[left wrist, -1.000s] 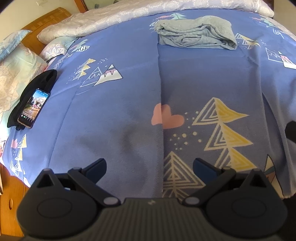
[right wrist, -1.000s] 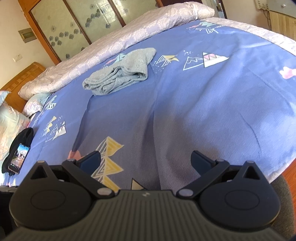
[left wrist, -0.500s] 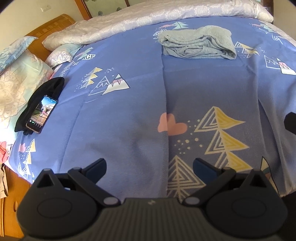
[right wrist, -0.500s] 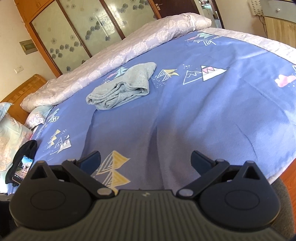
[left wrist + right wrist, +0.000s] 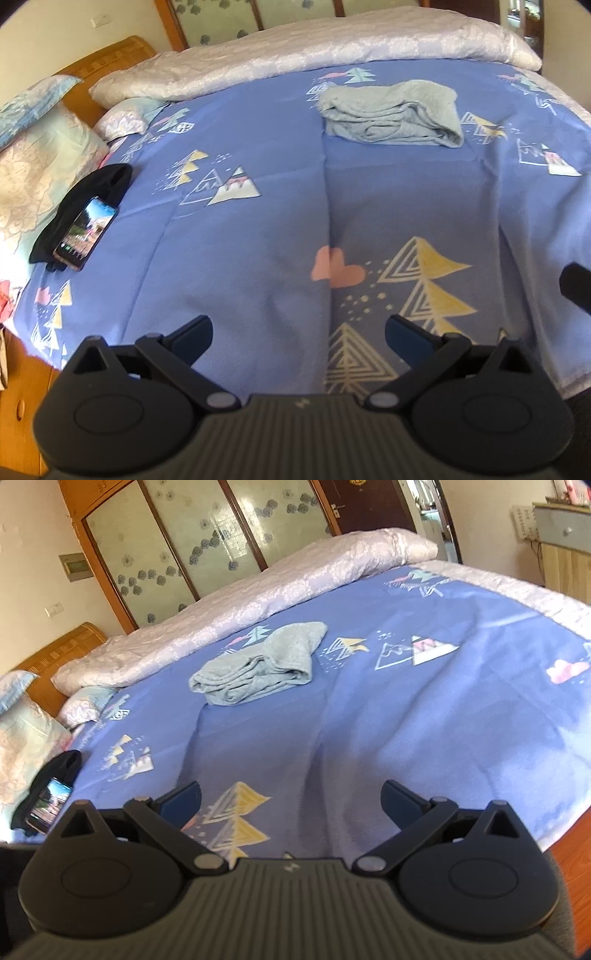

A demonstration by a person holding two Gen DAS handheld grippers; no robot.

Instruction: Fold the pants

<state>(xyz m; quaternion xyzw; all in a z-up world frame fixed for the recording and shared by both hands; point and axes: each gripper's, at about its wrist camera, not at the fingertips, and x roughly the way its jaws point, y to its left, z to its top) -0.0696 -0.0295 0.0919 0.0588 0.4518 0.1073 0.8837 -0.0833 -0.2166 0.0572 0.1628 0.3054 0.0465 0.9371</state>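
Bedroom with wooden headboard and glass wardrobe doors: you stand at the near edge of the bed [image 5: 258, 229], covered by a blue patterned sheet. Since one second ago both cameras have risen and pulled back a little, so more of the far wall shows and the pants [image 5: 391, 114] look smaller; they have not moved. I judge that the fold is already finished and you are withdrawing, or you have not begun another pass.

You have one pair of grey pants, lying as a folded bundle near the far edge of the bed, beside the rolled pale quilt [image 5: 332, 48]. One phone [image 5: 85, 232] rests on one black cloth [image 5: 99, 188] at the left edge.

Your left gripper [image 5: 297, 332] and right gripper [image 5: 290, 799] each have the jaws spread wide, holding nothing, well apart from the pants.
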